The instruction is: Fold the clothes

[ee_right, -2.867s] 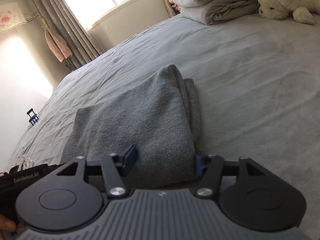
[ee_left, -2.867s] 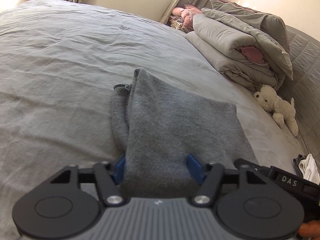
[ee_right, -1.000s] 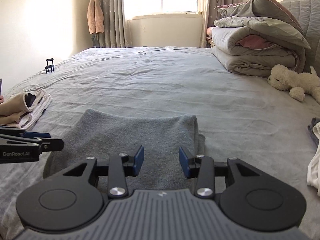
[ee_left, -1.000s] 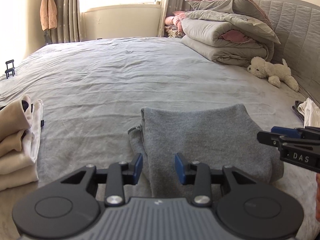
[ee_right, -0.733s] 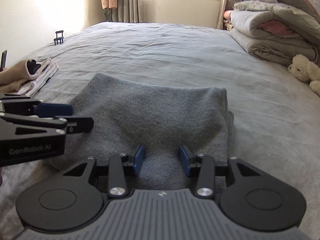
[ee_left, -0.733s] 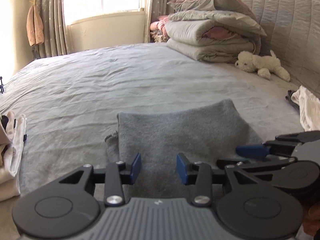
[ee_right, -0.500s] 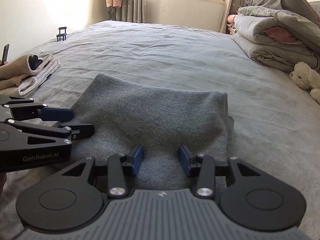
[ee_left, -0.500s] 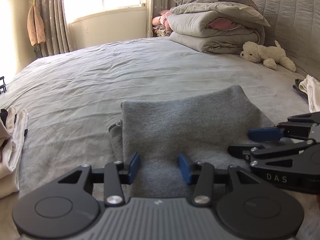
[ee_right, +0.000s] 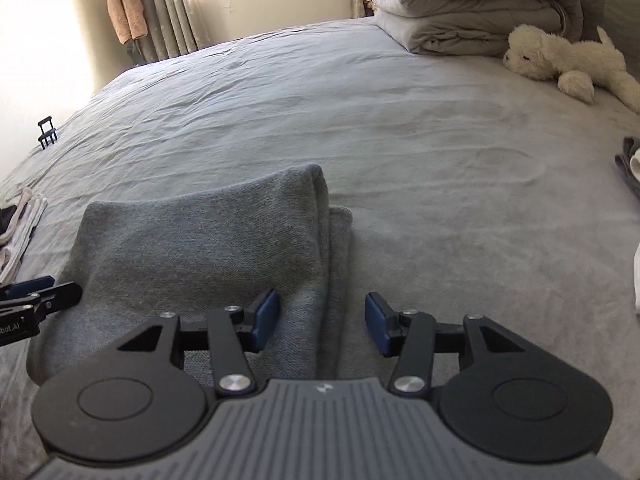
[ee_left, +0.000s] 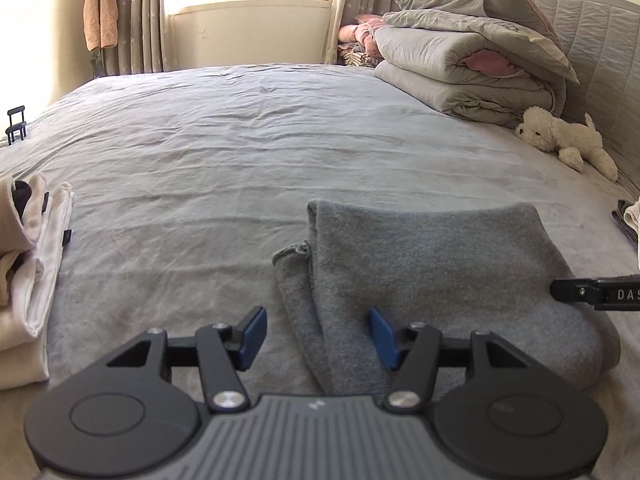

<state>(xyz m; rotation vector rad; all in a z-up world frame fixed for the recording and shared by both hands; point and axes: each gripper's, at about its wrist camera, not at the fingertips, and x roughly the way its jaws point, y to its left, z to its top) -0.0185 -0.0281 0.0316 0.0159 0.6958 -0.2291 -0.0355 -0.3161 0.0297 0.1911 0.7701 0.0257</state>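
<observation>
Bedroom w/ a big grey bed filling both views, window & curtains behind. Folded duvets are stacked at the headboard, a white plush dog just beside them. Grey sweater lies folded into a thick rectangle on the near part of the bed; a loose under-layer sticks out along its left edge. A pile of pale folded clothes sits well apart at the left. Left gripper hovers at the sweater's near-left corner, jaws released, empty and straddling that edge. Right gripper hovers at the near-right corner, jaws likewise spread, nothing held. Fold looks nearly done, prob. one more fold or a move to the pile. Risk: pinching only the top layer, so the lower layers slide out & the stack unravels; uneven lift btwn grippers would skew it.
</observation>
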